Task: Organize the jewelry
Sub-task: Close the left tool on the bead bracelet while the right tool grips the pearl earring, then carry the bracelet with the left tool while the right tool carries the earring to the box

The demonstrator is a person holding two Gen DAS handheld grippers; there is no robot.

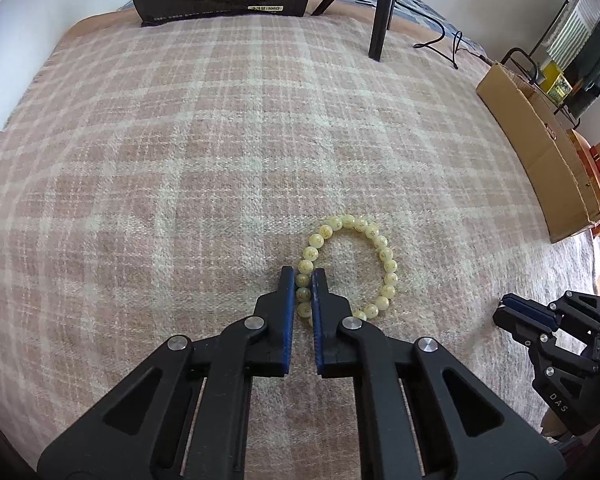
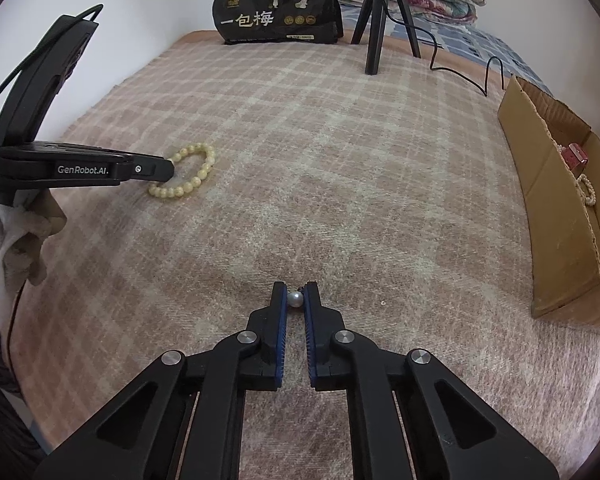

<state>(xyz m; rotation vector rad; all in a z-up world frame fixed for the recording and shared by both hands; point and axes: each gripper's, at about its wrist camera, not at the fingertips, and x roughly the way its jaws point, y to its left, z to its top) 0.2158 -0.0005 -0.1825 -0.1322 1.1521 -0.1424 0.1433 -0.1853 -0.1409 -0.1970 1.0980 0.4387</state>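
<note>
Left wrist view, lower centre: left gripper (image 1: 303,280) clenched on the near-left arc of the yellow bead bracelet (image 1: 384,246), beads pinched between the blue pads, the rest of the loop lying flat on the plaid blanket (image 1: 180,160) and curving away up and right of the jaws. Lower right of that frame: right gripper (image 1: 510,308), well apart from the bracelet. Right edge: cardboard box (image 1: 540,160), long wall running along the blanket's edge.

Right wrist view, left side: same bracelet (image 2: 202,172) under the left gripper's tip (image 2: 168,170). Lower centre: right gripper (image 2: 296,294) closed on a small pearl bead (image 2: 295,299), gripped at the very fingertips, resting on the blanket. Right of frame: the box (image 2: 556,216), open top, pearl strand and a red item already inside.

Likely next: lift, then carry rightward to the box. Right hand nearer; open blanket between. Box's near wall to be cleared; tiny pearl apt to slip.
</note>
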